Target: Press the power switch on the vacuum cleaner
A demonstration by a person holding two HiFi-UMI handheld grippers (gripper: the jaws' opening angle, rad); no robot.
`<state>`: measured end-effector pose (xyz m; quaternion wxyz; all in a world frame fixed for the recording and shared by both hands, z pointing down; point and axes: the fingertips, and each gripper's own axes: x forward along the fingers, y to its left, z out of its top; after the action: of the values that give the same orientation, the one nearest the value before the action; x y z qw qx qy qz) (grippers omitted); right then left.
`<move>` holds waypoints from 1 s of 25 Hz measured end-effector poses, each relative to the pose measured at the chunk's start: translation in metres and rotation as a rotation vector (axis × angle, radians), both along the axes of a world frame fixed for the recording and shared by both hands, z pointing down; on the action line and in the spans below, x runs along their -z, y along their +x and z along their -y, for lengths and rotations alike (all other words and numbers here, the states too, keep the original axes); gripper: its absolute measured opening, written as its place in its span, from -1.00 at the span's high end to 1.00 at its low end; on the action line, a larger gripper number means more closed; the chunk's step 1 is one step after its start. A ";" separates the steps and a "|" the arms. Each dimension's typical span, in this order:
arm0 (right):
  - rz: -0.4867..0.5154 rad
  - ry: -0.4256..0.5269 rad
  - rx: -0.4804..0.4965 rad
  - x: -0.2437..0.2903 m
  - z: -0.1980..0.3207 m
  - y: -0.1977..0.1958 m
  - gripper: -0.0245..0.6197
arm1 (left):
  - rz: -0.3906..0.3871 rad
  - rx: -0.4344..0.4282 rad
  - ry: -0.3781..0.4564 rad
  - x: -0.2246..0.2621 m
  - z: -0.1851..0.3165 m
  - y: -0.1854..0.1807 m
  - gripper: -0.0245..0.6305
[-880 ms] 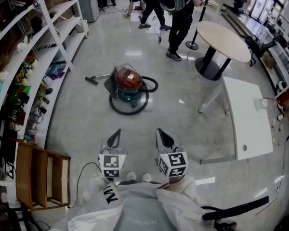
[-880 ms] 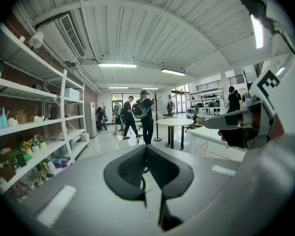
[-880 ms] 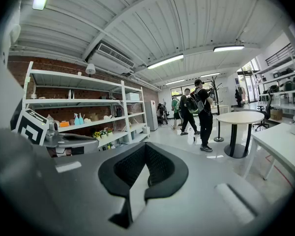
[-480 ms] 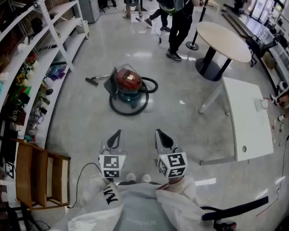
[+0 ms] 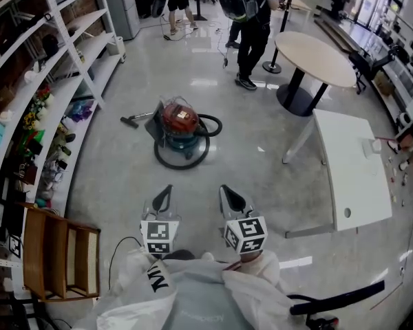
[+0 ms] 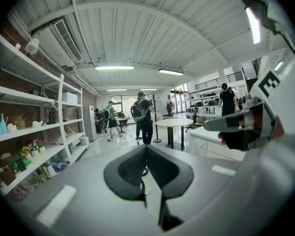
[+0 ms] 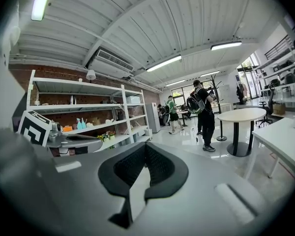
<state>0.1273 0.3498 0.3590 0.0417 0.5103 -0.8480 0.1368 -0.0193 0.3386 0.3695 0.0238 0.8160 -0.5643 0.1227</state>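
Approach stage. I hold the left gripper (image 5: 168, 188) and right gripper (image 5: 224, 188) with jaws together, empty, well short of the vacuum cleaner (image 5: 181, 121). Risk: its looped hose (image 5: 181, 166) snagging 1 gripper.

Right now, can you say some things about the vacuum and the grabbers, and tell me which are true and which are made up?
1. The vacuum cleaner sits on the floor ahead of both grippers. True.
2. The left gripper is pressing the vacuum cleaner's switch. False: it is well short of the vacuum cleaner and touches nothing.
3. The right gripper has its jaws together with nothing between them. True.
4. The vacuum cleaner has a yellow top. False: its top is red.
5. The round table stands on the left by the shelves. False: it is on the right; the shelves are on the left.
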 end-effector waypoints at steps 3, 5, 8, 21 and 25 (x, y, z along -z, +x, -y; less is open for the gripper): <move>0.005 0.001 -0.002 0.000 0.001 0.007 0.92 | 0.002 -0.008 -0.003 0.003 0.000 0.010 0.93; 0.008 -0.005 -0.002 -0.002 0.001 0.011 0.92 | 0.006 -0.009 -0.008 0.002 0.000 0.013 0.93; 0.012 -0.009 0.000 -0.005 0.006 0.012 0.92 | 0.008 -0.006 -0.012 -0.001 0.003 0.014 0.93; -0.016 -0.025 -0.025 -0.011 0.060 0.018 0.92 | -0.013 -0.012 -0.016 -0.006 0.065 0.014 0.93; -0.025 -0.044 -0.020 -0.017 0.084 0.010 0.92 | -0.019 0.005 -0.035 -0.012 0.091 0.002 0.93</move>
<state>0.1371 0.2654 0.3761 0.0621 0.5196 -0.8389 0.1494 -0.0170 0.2472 0.3815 0.0437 0.8154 -0.5637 0.1244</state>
